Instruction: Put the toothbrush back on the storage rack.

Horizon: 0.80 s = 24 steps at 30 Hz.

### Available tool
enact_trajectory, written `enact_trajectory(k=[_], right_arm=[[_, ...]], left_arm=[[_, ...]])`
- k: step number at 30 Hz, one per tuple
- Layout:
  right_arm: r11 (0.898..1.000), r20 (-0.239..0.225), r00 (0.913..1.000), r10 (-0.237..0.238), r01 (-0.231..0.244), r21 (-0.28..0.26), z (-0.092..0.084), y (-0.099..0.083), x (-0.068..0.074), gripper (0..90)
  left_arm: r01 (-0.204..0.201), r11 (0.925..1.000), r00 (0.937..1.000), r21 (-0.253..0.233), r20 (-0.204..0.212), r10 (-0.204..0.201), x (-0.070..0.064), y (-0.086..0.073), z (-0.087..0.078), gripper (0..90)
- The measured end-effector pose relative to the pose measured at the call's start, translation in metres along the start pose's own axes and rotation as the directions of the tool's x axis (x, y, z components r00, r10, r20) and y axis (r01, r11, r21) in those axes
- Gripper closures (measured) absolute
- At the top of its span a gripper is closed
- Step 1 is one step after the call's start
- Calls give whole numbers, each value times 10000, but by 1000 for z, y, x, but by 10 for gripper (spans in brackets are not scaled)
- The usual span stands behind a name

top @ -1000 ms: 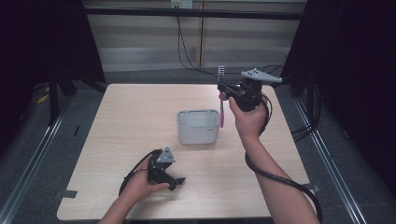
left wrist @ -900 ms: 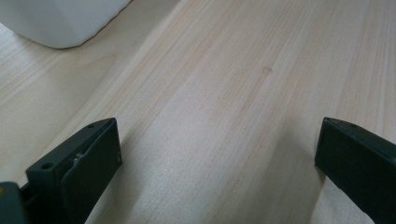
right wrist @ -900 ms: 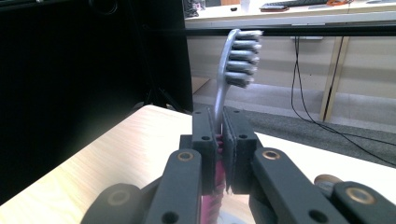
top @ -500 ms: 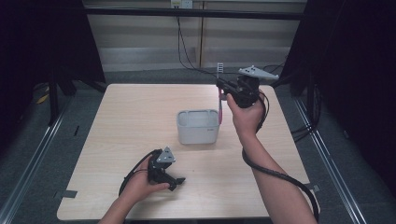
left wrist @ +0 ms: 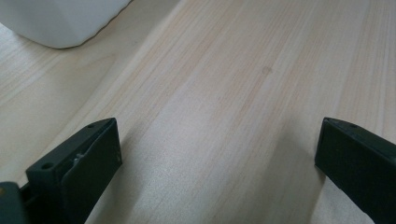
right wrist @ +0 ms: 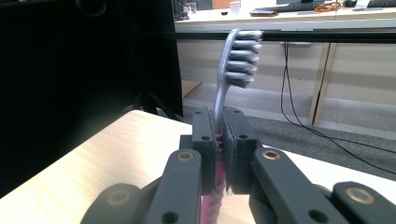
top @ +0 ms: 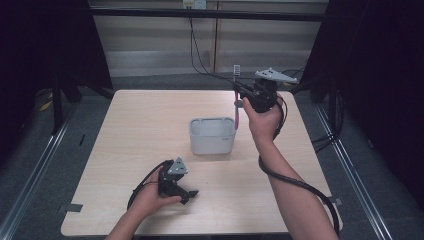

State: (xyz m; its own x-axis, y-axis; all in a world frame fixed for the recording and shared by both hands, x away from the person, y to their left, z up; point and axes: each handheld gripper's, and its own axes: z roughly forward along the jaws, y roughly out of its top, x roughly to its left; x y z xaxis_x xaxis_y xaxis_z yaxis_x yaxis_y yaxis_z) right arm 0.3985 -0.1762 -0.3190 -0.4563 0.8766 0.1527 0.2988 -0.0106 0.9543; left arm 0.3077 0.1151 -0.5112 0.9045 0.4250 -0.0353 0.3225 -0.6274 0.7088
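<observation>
A toothbrush (top: 236, 114) with a grey head and a pink handle stands upright, bristles at the top, in my right gripper (top: 241, 96). That gripper is shut on its neck and held above the table, just beyond the right rear corner of a white container (top: 212, 136). In the right gripper view the jaws clamp the toothbrush (right wrist: 236, 56) and my right gripper (right wrist: 219, 140) points level. My left gripper (top: 187, 194) rests low at the table's front, in front of the container. Its jaws stand wide apart over bare wood in the left gripper view (left wrist: 219, 154).
The wooden table (top: 125, 150) has bare wood on the left and in front. A corner of the white container (left wrist: 60, 18) sits ahead of the left gripper. Cables trail from both grippers. Dark curtains and rails flank the table.
The right hand has lifted the toothbrush slightly, so its pink end hangs a bit higher beside the container. The left hand has stayed put.
</observation>
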Motion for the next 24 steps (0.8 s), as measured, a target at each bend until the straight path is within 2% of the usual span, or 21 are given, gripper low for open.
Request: enact_trajectory(k=[20,24], right_arm=[[10000,69,10000,13,-14,81,16,-13,-5,846],[9999,141,9998,-132,131,82,19,-15,-5,846]], left_arm=[[-49,10000,10000,14,6,49,0,0,0,0],[-43,10000,10000,17,5,43,0,0,0,0]])
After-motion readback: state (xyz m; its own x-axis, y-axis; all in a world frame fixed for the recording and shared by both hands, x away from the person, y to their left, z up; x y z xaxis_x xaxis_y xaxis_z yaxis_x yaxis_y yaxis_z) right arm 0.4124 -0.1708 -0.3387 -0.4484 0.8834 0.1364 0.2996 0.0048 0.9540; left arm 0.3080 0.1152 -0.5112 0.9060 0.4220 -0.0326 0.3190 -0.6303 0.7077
